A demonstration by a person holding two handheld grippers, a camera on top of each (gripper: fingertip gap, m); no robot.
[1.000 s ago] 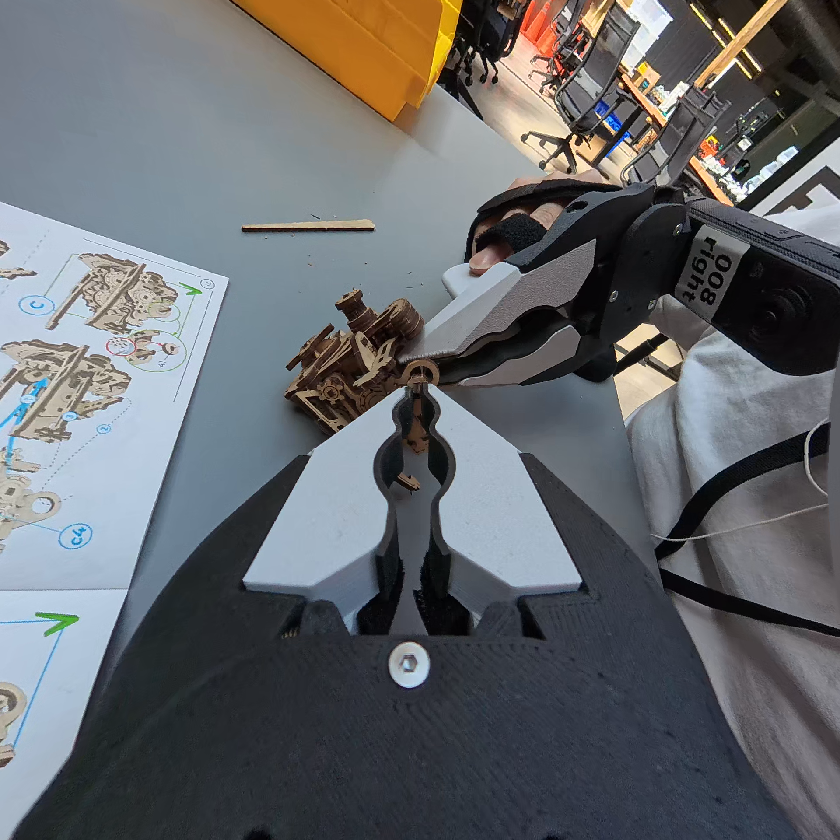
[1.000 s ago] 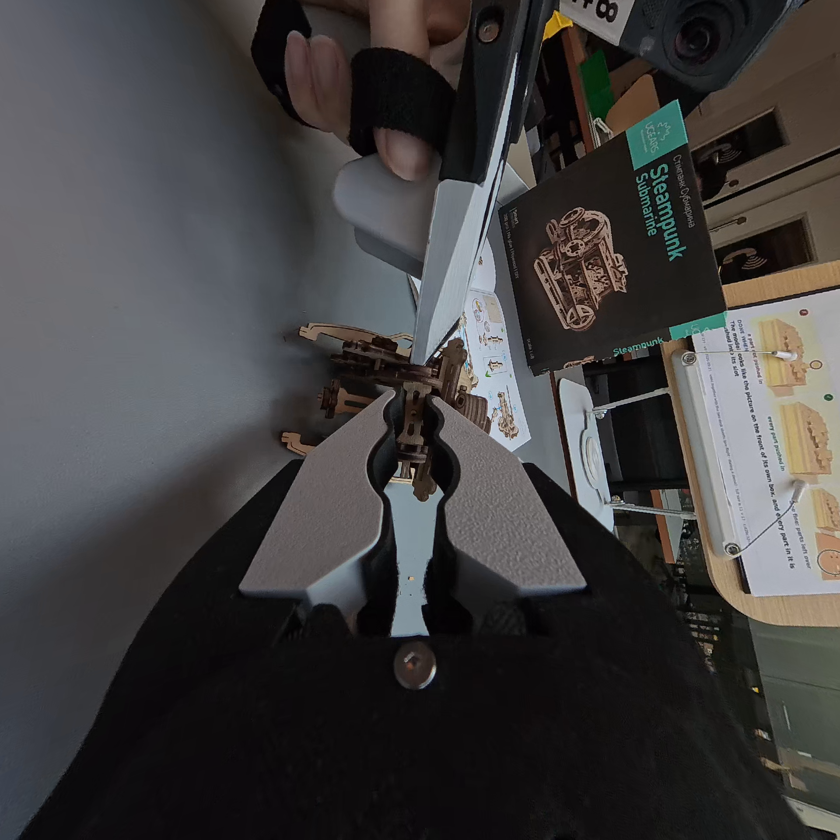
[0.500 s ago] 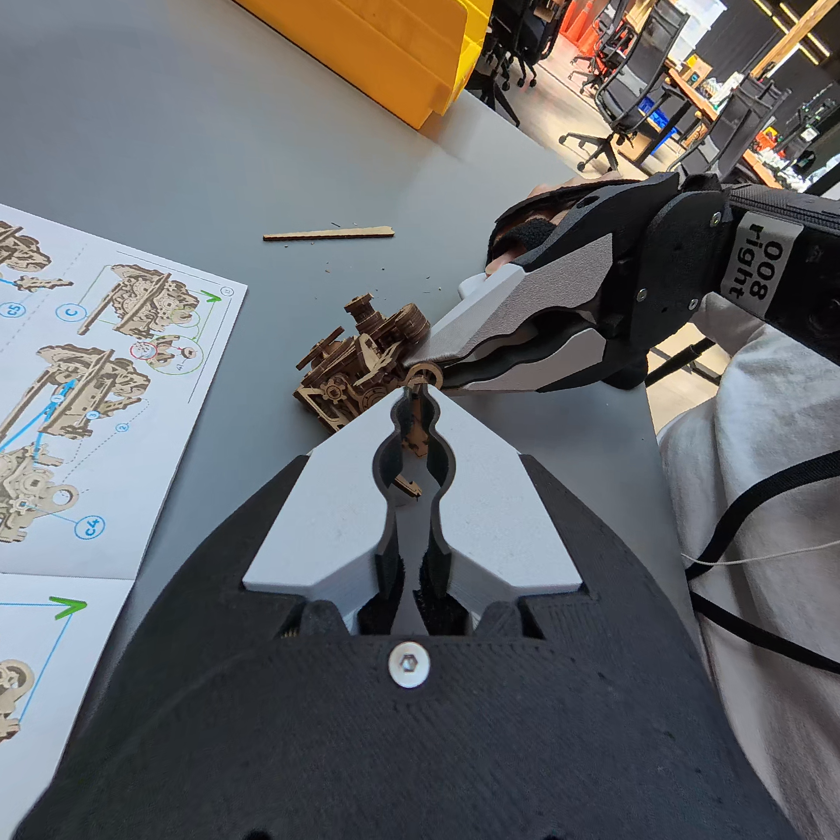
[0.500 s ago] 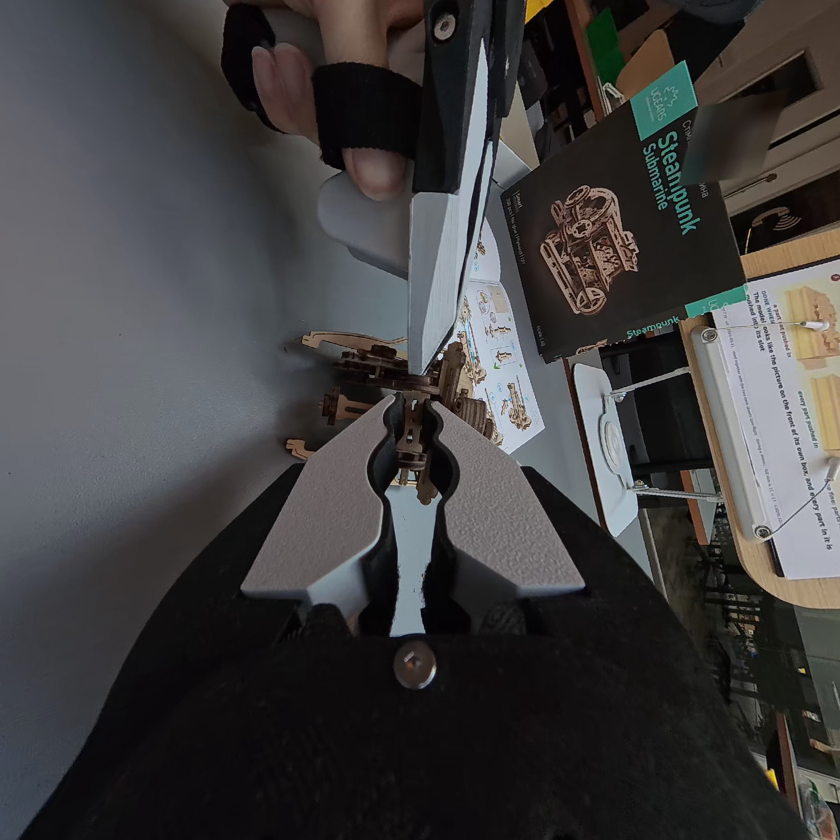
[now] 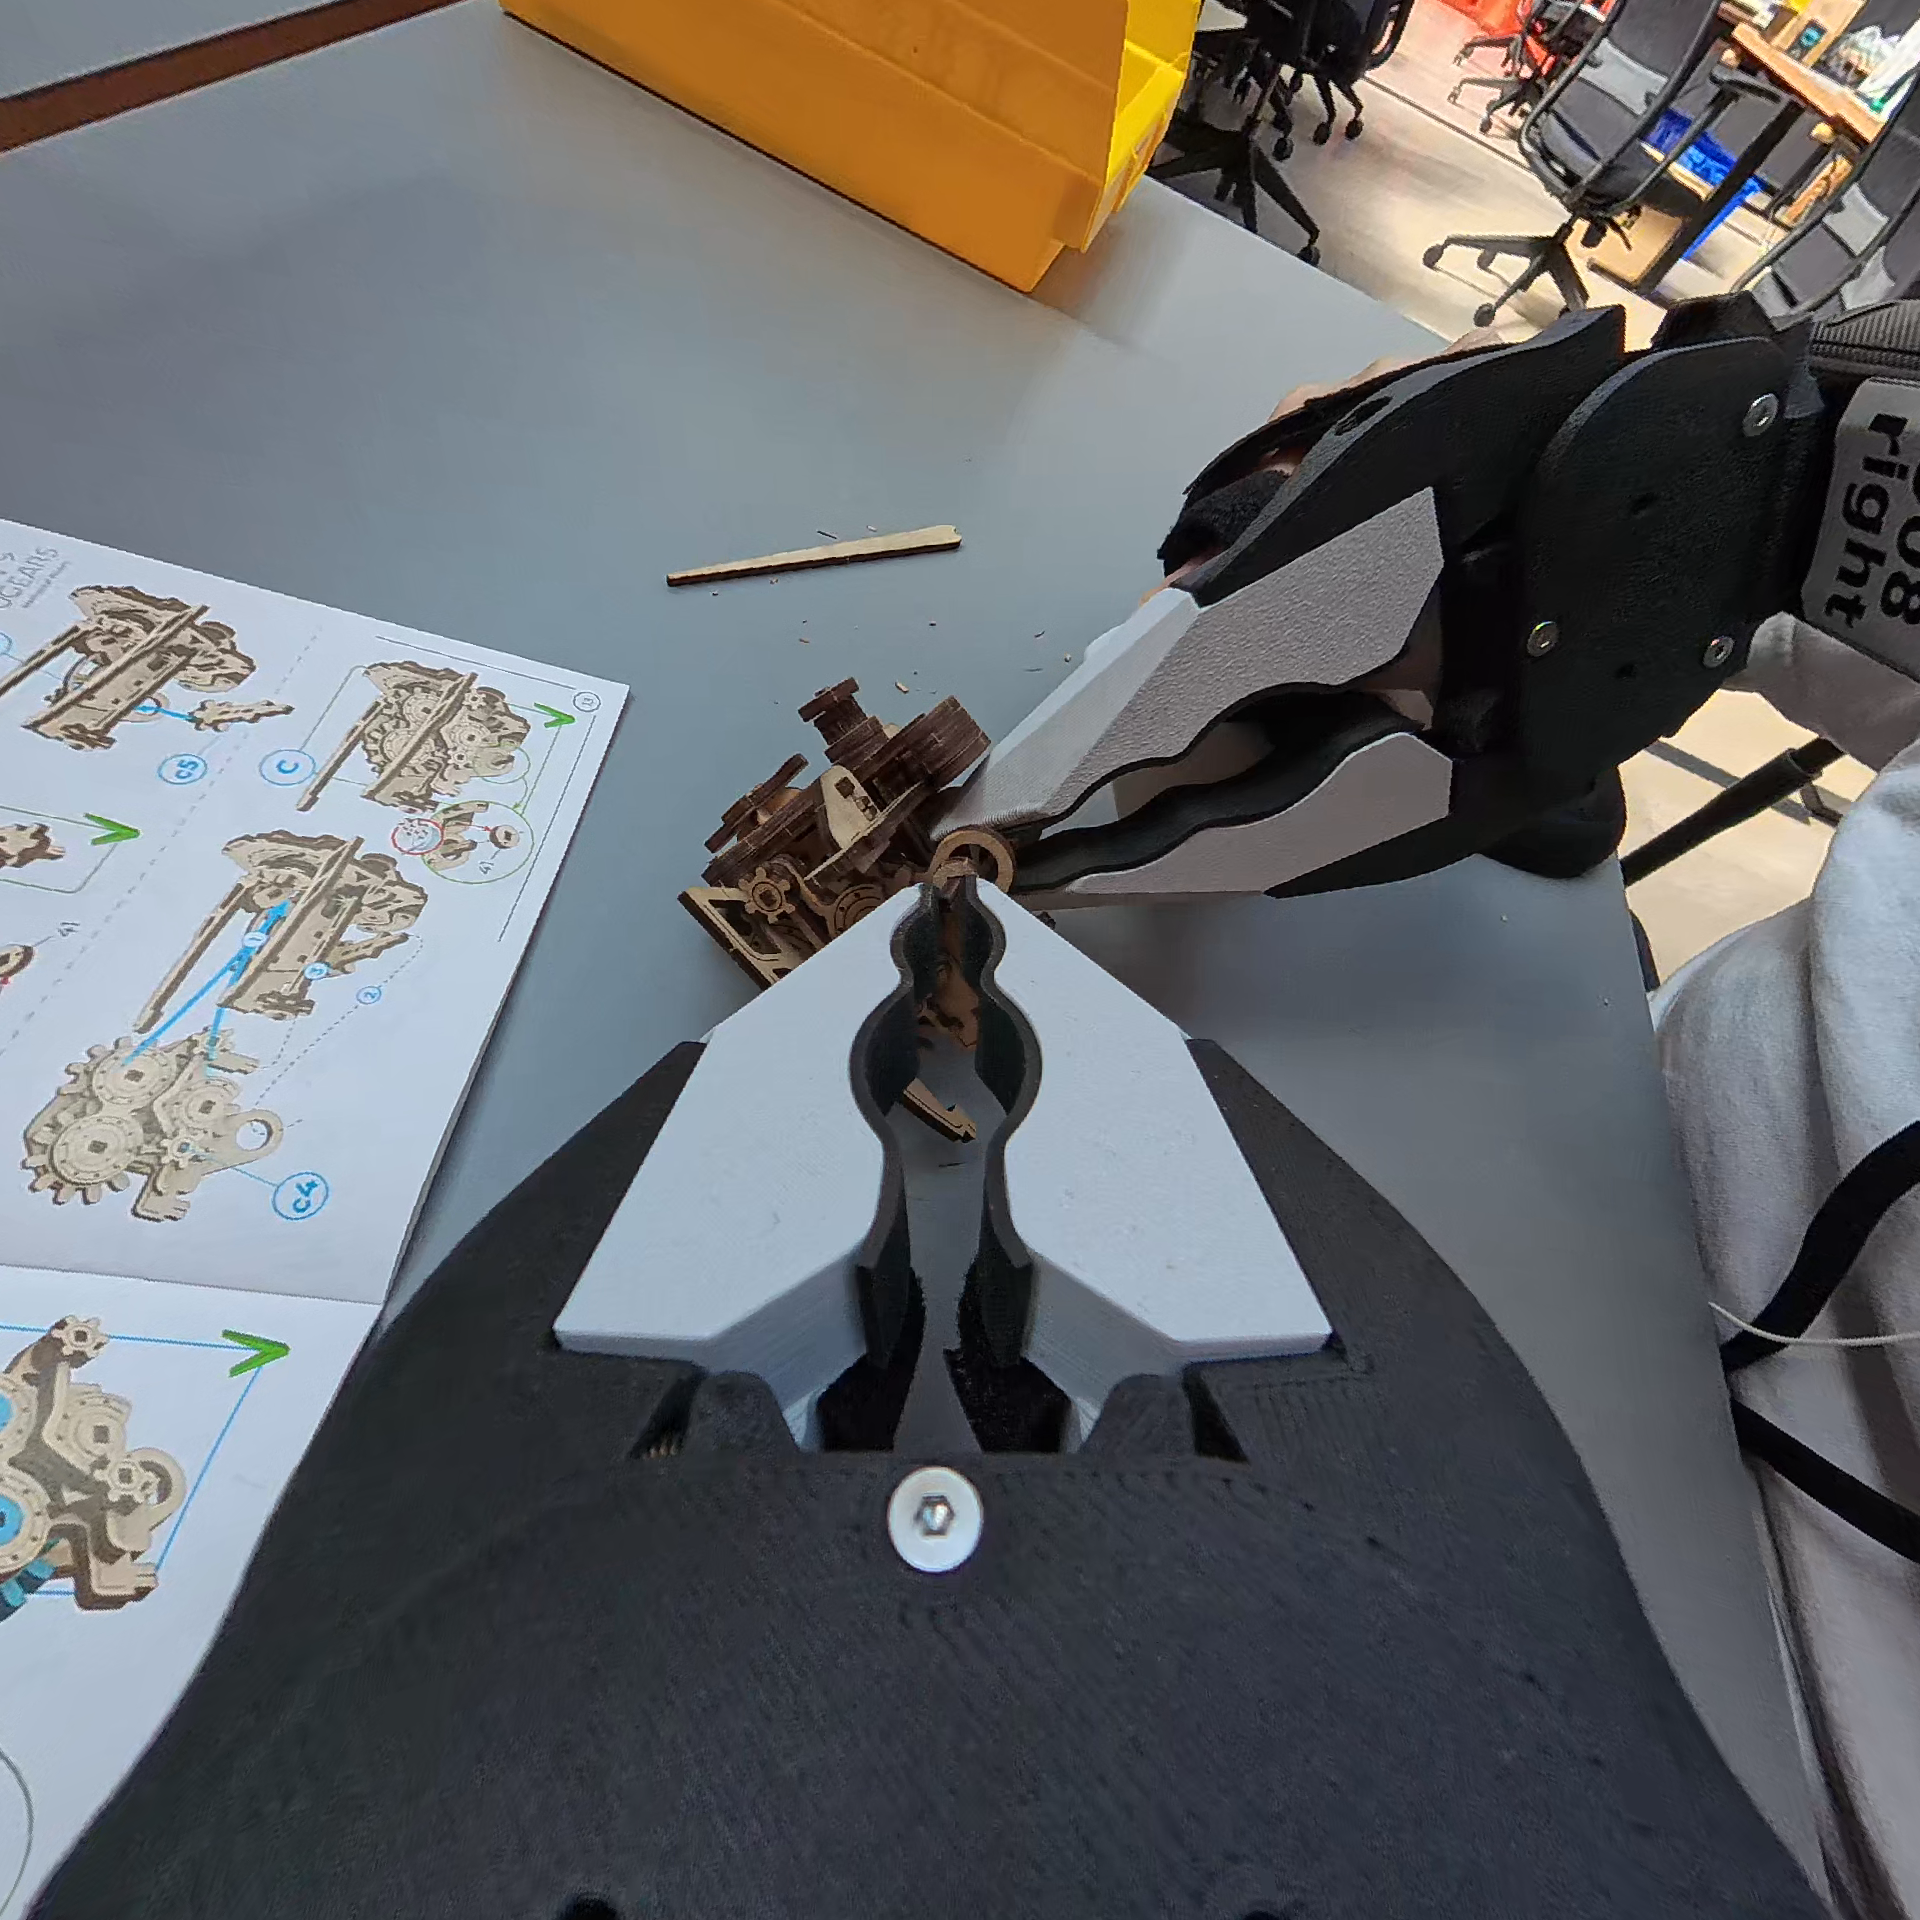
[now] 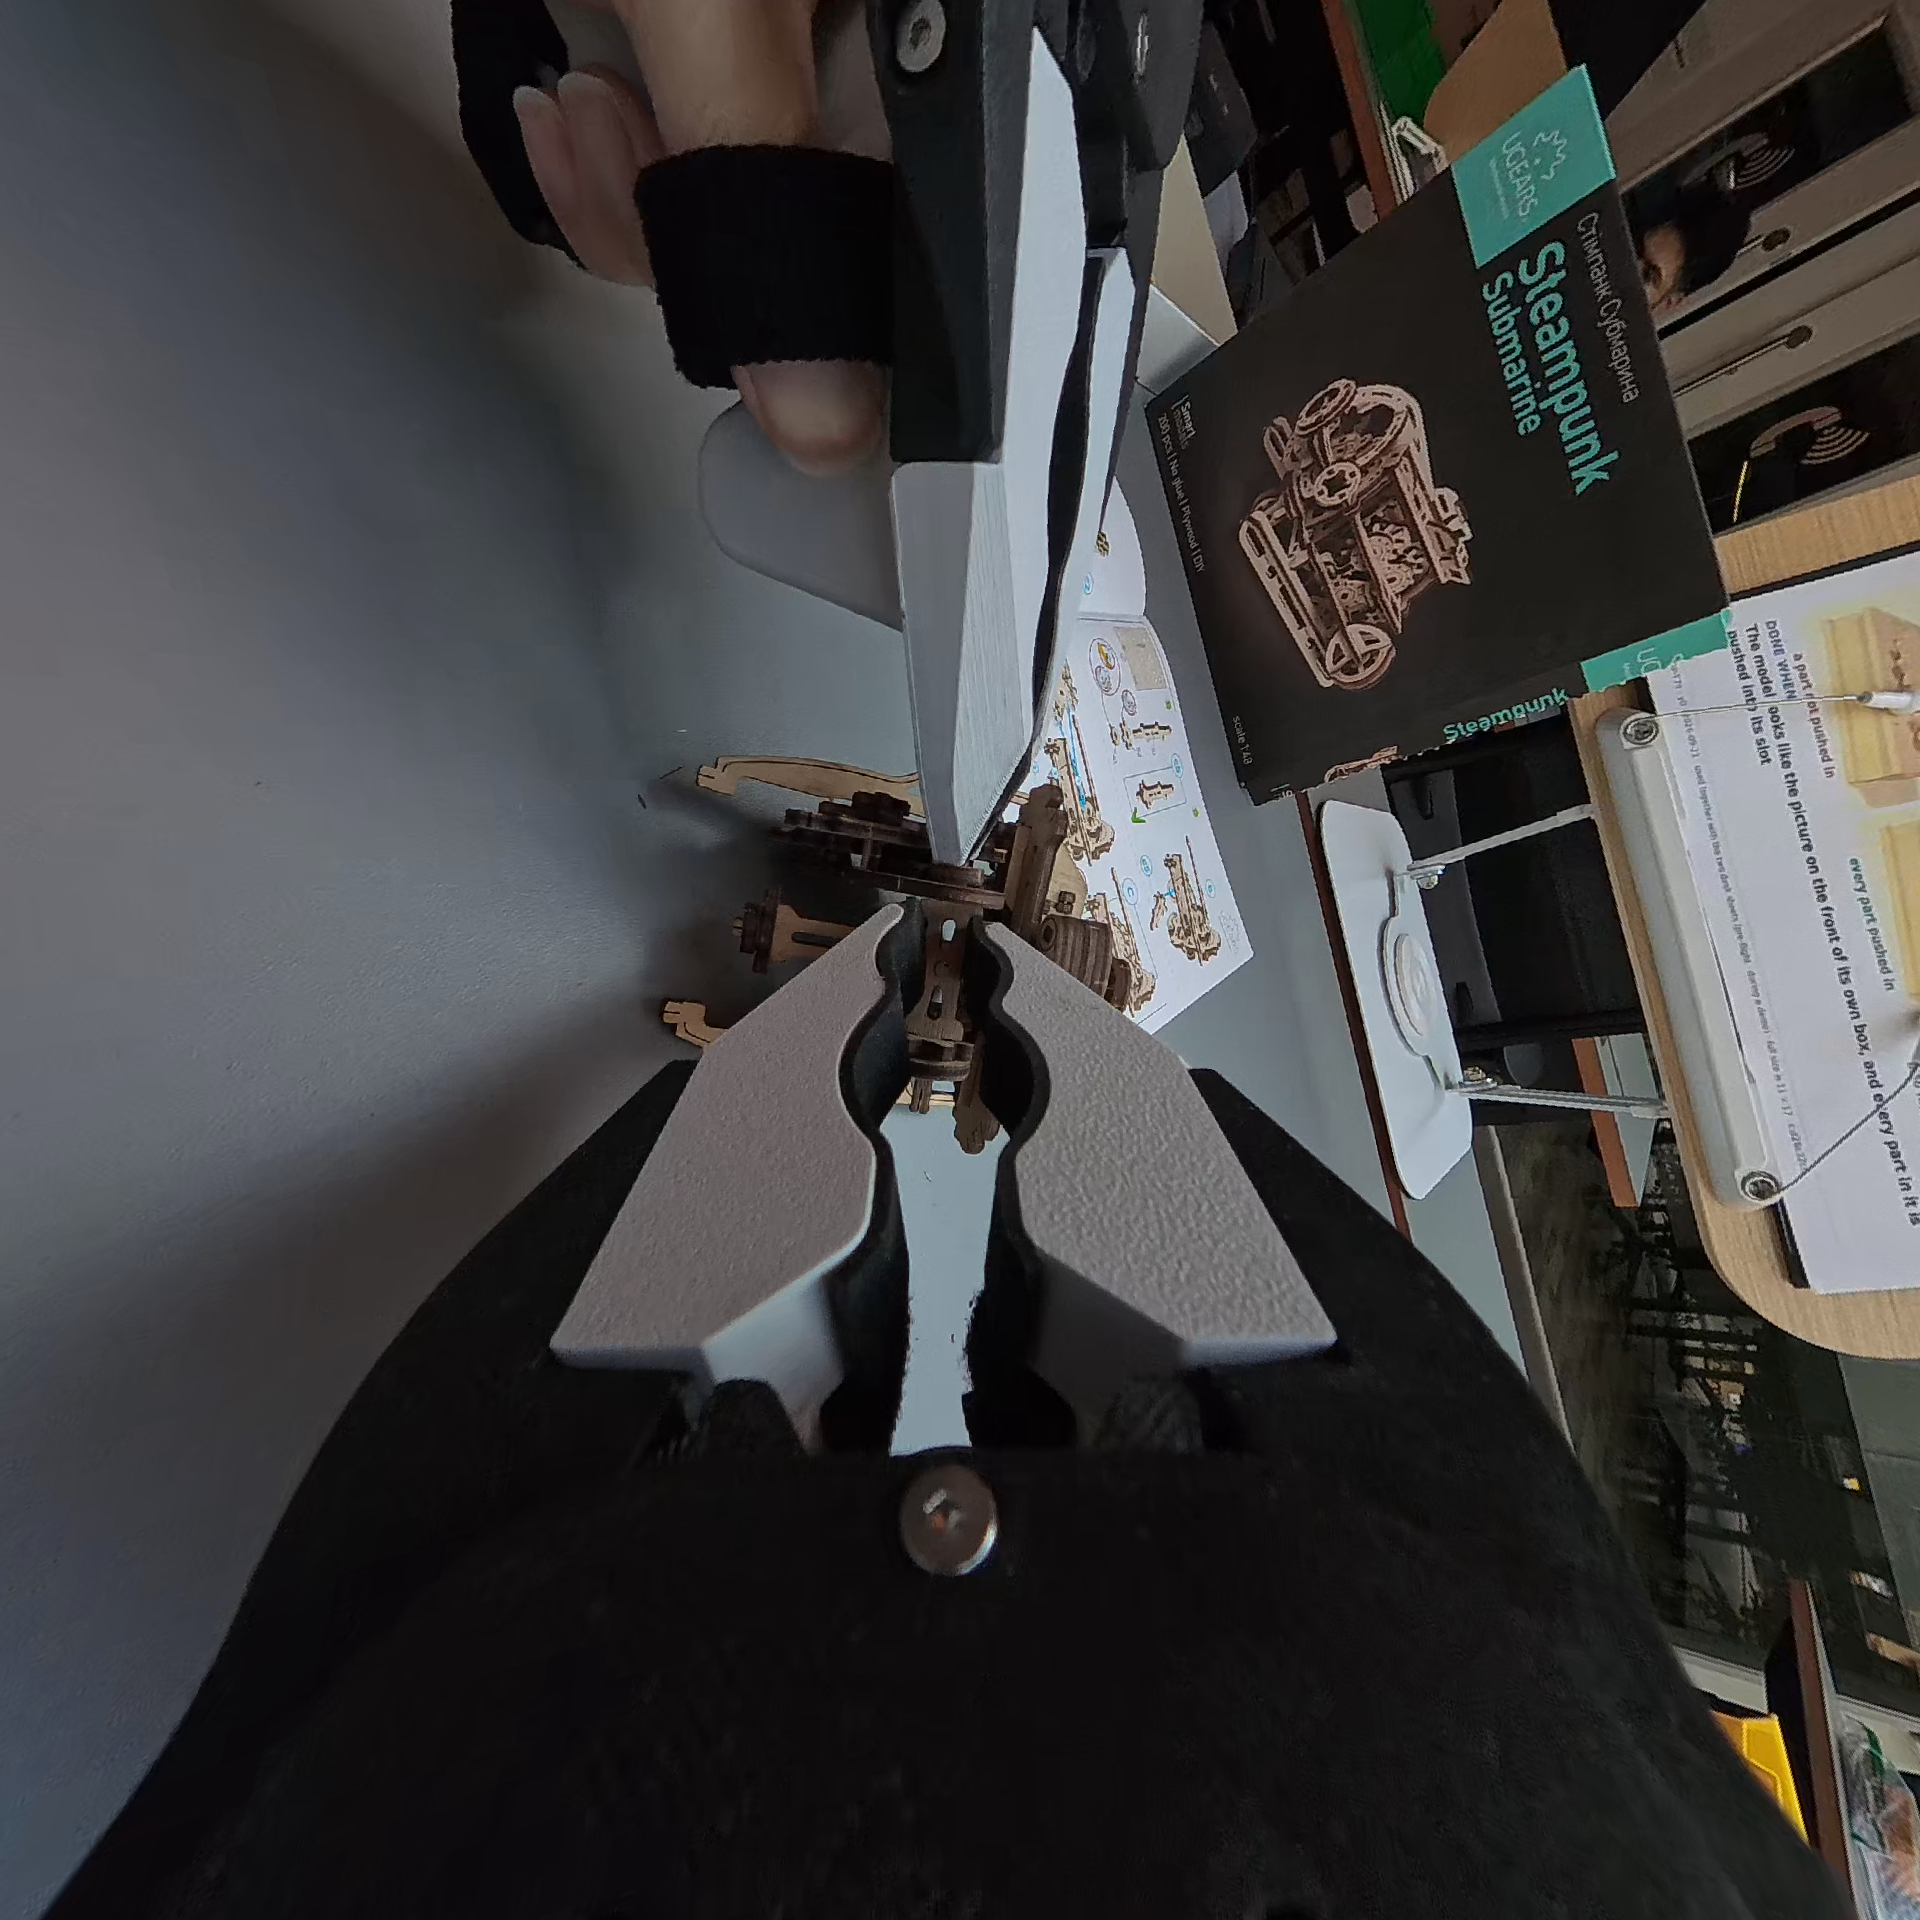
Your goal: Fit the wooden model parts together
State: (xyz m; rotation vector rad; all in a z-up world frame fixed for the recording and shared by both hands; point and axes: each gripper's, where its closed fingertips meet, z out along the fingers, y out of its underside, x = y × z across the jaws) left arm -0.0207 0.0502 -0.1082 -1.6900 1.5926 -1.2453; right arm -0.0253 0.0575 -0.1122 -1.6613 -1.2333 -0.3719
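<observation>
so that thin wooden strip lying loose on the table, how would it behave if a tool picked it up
The wooden strip looks like thin laser-cut ply, so probably very light and slightly bendy. Being long and narrow, it could snap if squeezed or levered mid-span. It lies flat on the grey table, so getting under it may be awkward; it would likely slide rather than roll.

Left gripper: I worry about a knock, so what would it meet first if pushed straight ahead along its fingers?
The left gripper, shut on a small wooden part, would probably first meet the right gripper tips and the wooden model beside them; depth is unclear.
</observation>
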